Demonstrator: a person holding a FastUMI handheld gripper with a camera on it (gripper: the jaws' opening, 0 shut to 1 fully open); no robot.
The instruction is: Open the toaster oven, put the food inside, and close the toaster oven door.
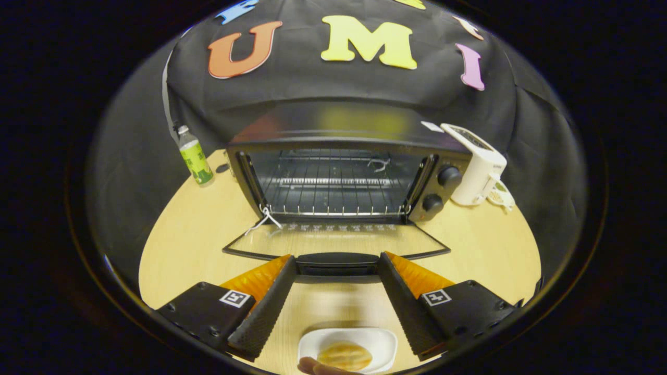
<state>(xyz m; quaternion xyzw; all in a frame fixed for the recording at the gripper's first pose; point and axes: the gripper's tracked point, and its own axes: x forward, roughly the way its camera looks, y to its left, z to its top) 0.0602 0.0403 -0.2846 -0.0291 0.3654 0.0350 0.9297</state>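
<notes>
The black toaster oven (pixel 338 143) stands at the back of the wooden table (pixel 193 245). Its glass door (pixel 333 242) lies folded down flat, and the wire rack (pixel 333 195) inside is bare. My gripper (pixel 337 260) is open, its fingers spread wide. The door's black handle (pixel 337 263) lies just ahead, between the two fingertips, and I cannot tell whether they touch its ends. Close under me, between the fingers' bases, a white plate (pixel 375 338) holds a yellowish flat piece of food (pixel 345 355).
A small bottle with a green label (pixel 195 156) stands left of the oven. A white appliance (pixel 479 166) sits to its right, beside the two knobs (pixel 440 188). A white string (pixel 264 219) hangs at the door's left hinge.
</notes>
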